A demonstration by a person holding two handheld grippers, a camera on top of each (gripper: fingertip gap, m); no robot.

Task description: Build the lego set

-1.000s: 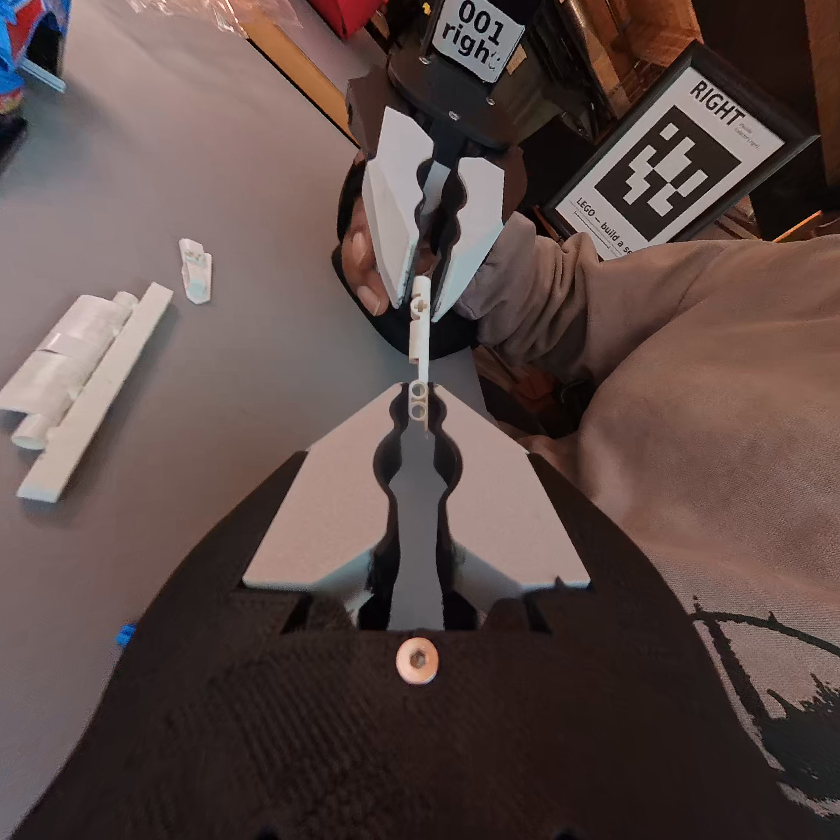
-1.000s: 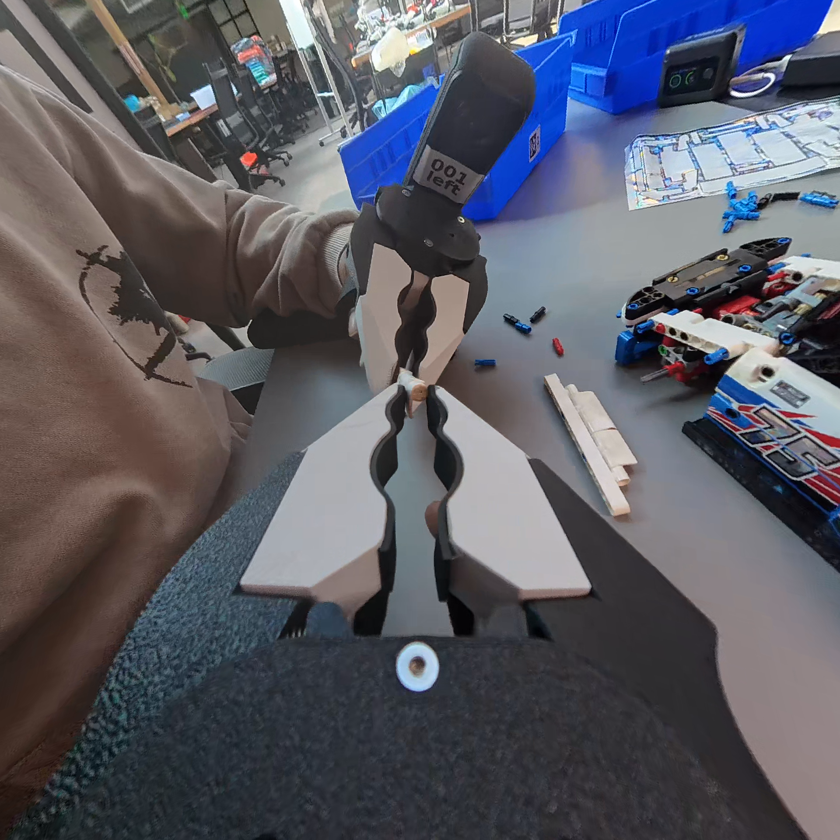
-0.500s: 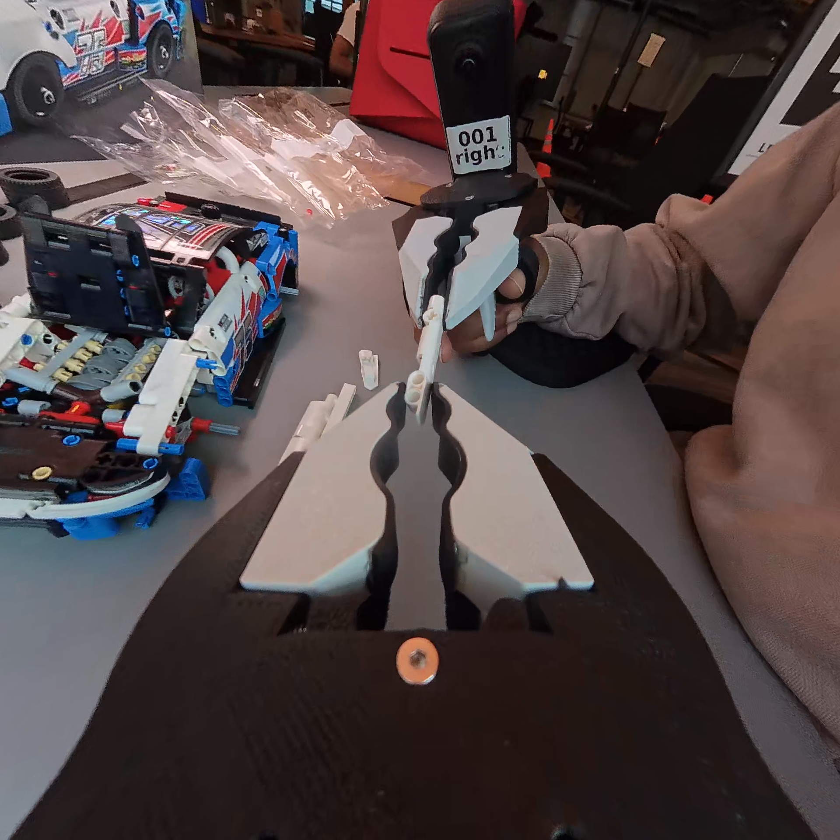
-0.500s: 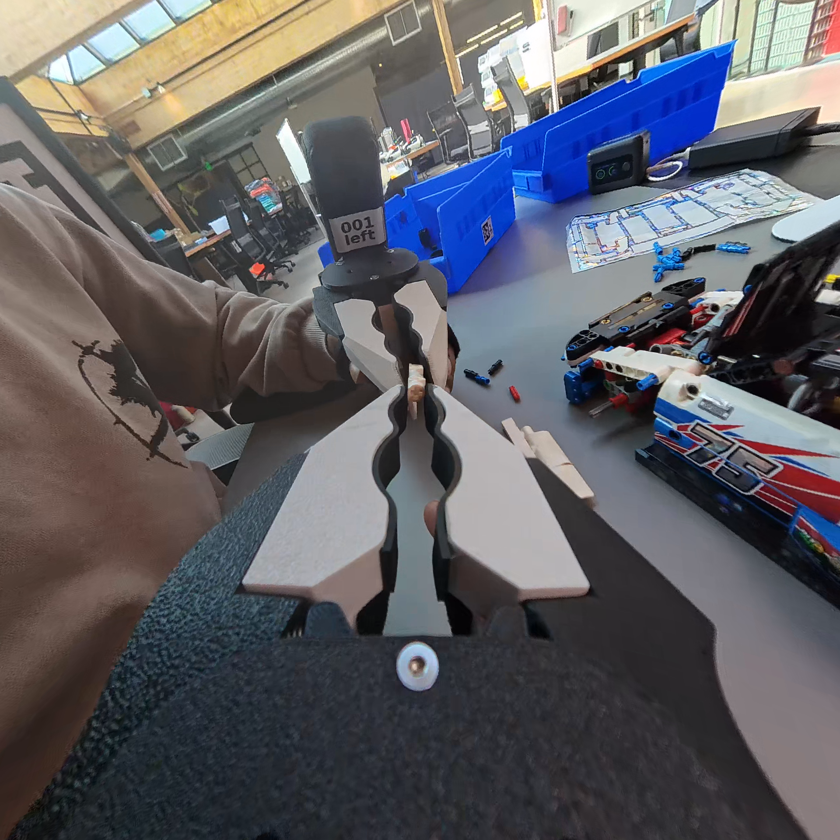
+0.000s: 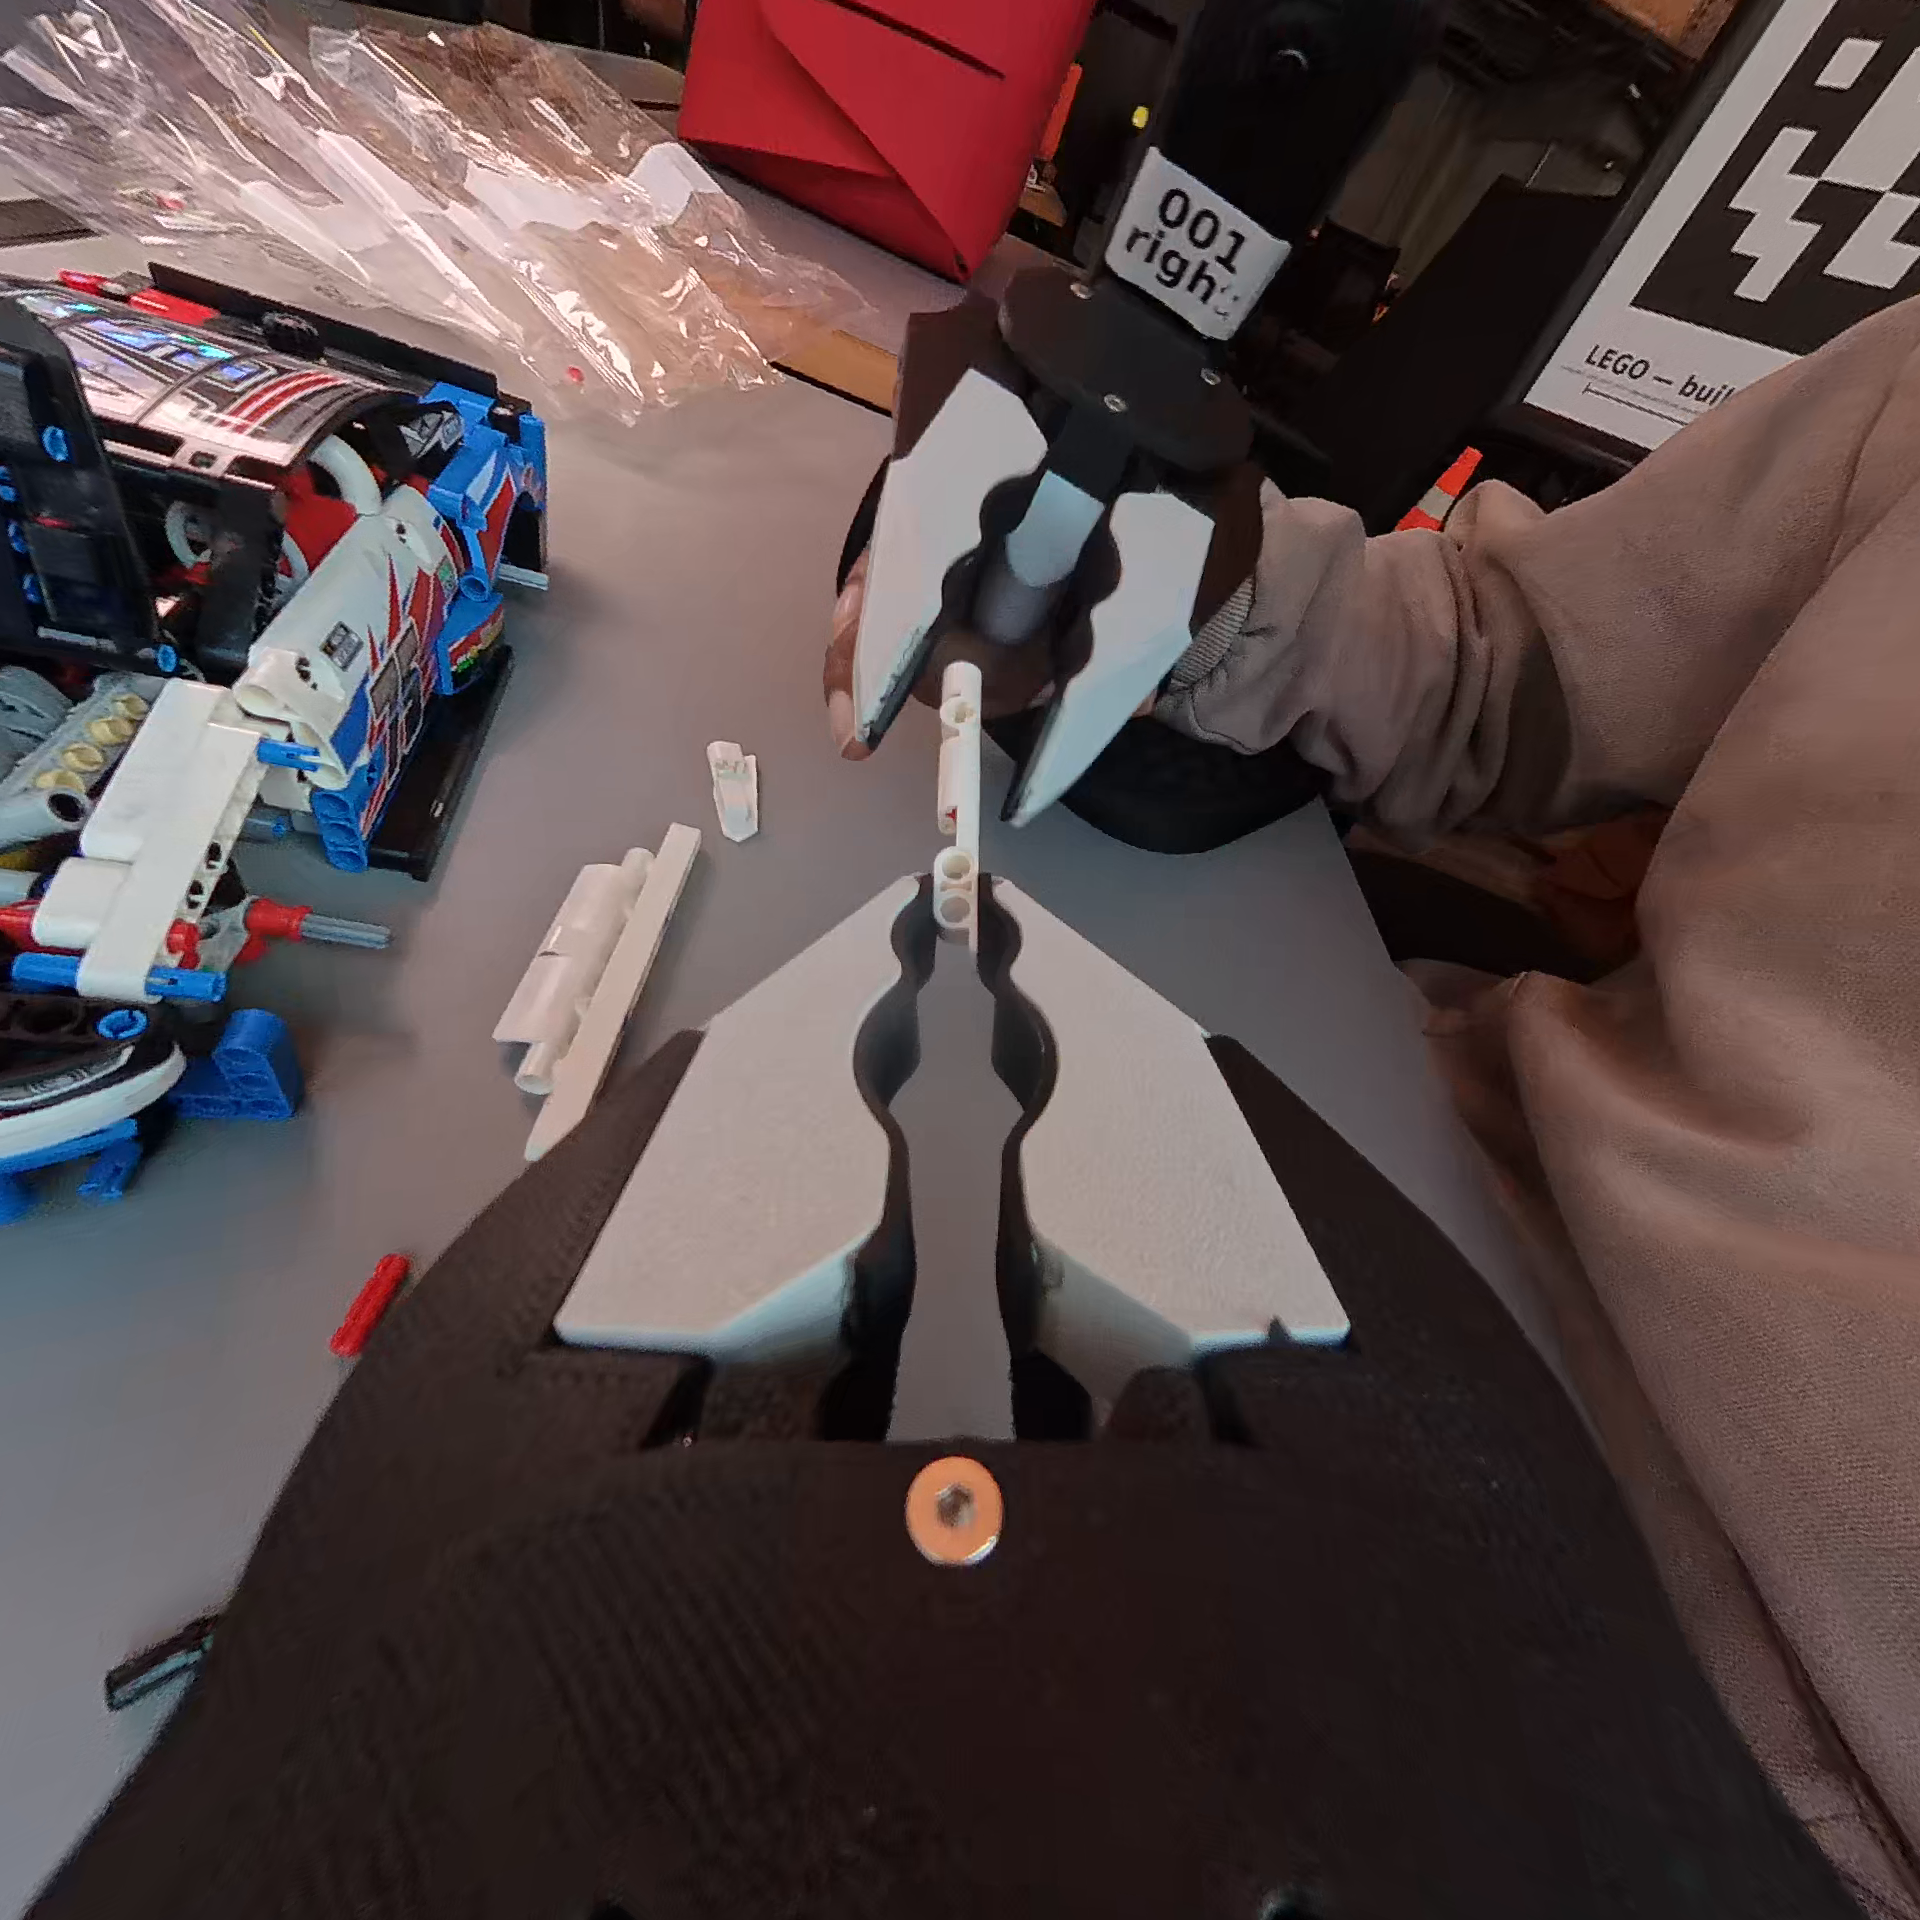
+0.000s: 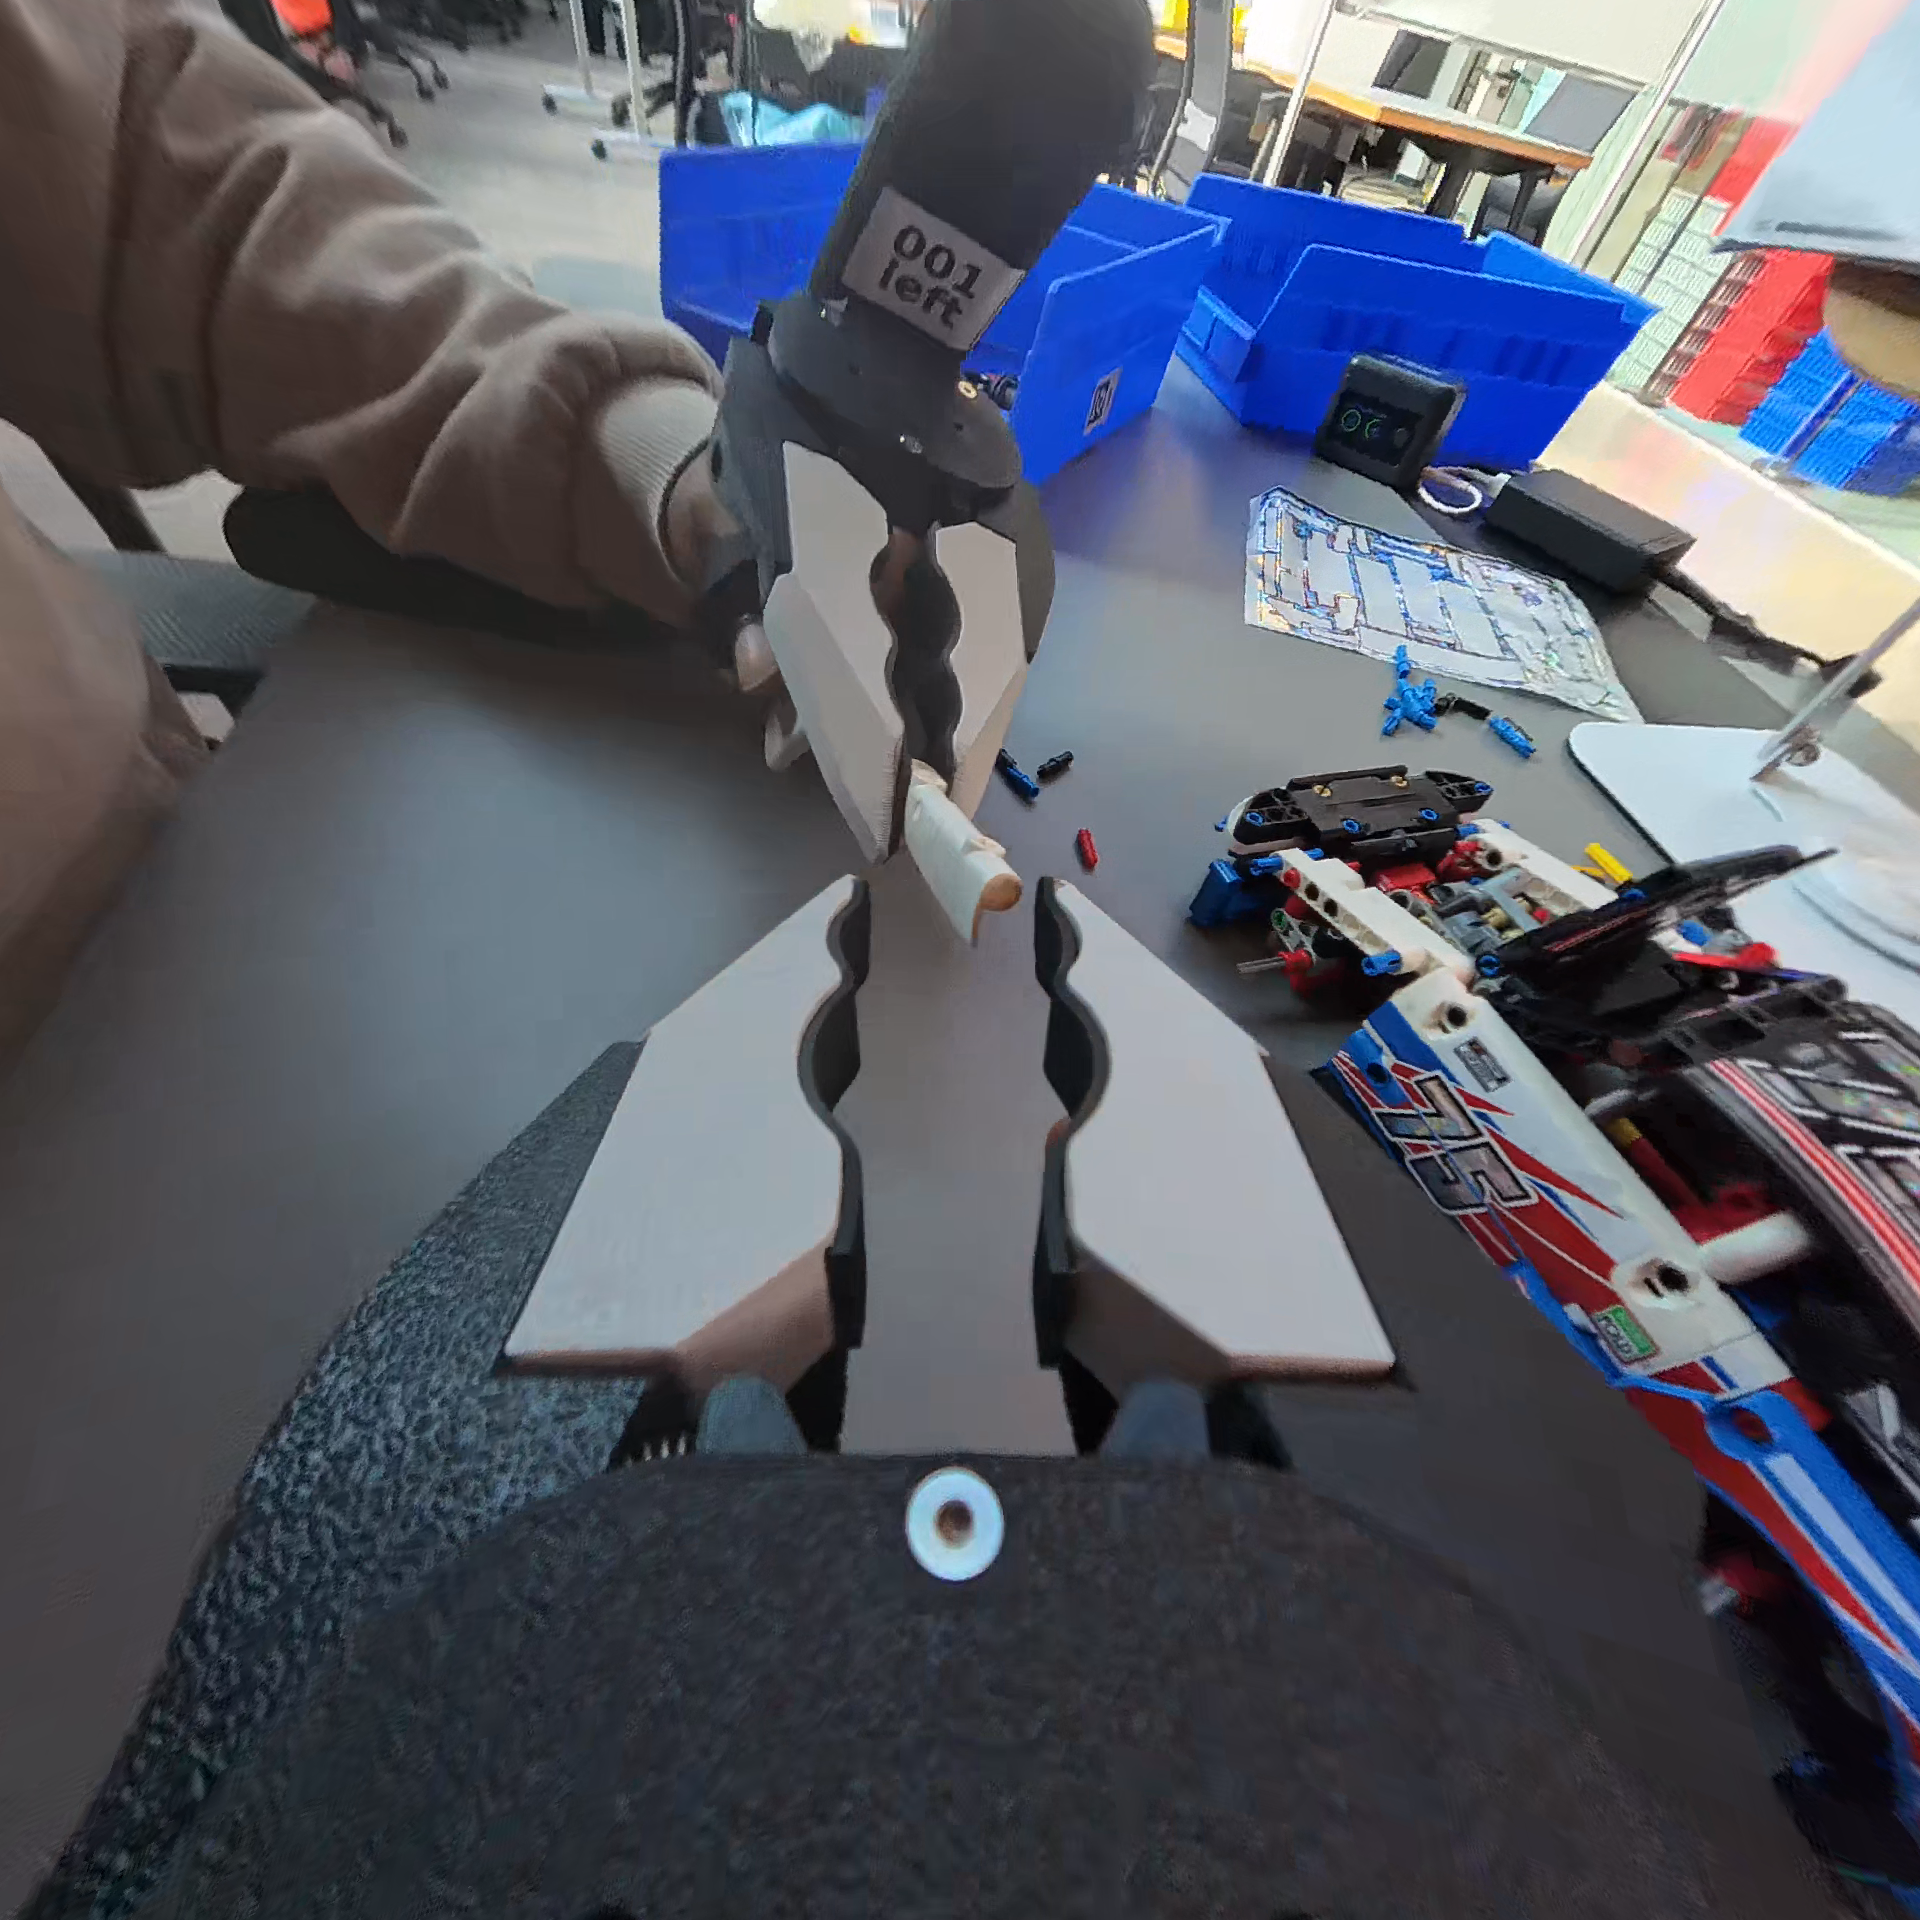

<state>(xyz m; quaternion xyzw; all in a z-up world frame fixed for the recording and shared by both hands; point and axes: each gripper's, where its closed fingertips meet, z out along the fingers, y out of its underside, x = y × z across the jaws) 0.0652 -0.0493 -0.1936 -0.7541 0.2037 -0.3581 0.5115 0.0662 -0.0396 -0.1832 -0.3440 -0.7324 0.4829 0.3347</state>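
My left gripper (image 5: 954,894) is shut on one end of a slim white lego beam (image 5: 958,769) and holds it above the grey table. It also shows in the right wrist view (image 6: 920,805), with the white beam (image 6: 956,852) sticking out of its tips. My right gripper (image 6: 951,894) is open and empty, its jaws on either side of the beam's free end without touching it; in the left wrist view it (image 5: 951,764) faces me. The partly built race car (image 5: 239,665) (image 6: 1558,1049) stands beside them.
White panel pieces (image 5: 597,966) and a small white part (image 5: 734,790) lie on the table (image 5: 644,644) by the car. A red pin (image 5: 369,1304), blue pins (image 6: 1429,707), an instruction sheet (image 6: 1423,603), blue bins (image 6: 1382,312), clear plastic bags (image 5: 395,197) and a red box (image 5: 883,114) lie around. A person's sleeve (image 5: 1507,644) is on the right. My two grippers' fingertips are within a few centimetres of each other.
My right gripper has opened and let go of the white beam, which now stays in my left gripper alone. Both grippers have tilted and shifted a little.
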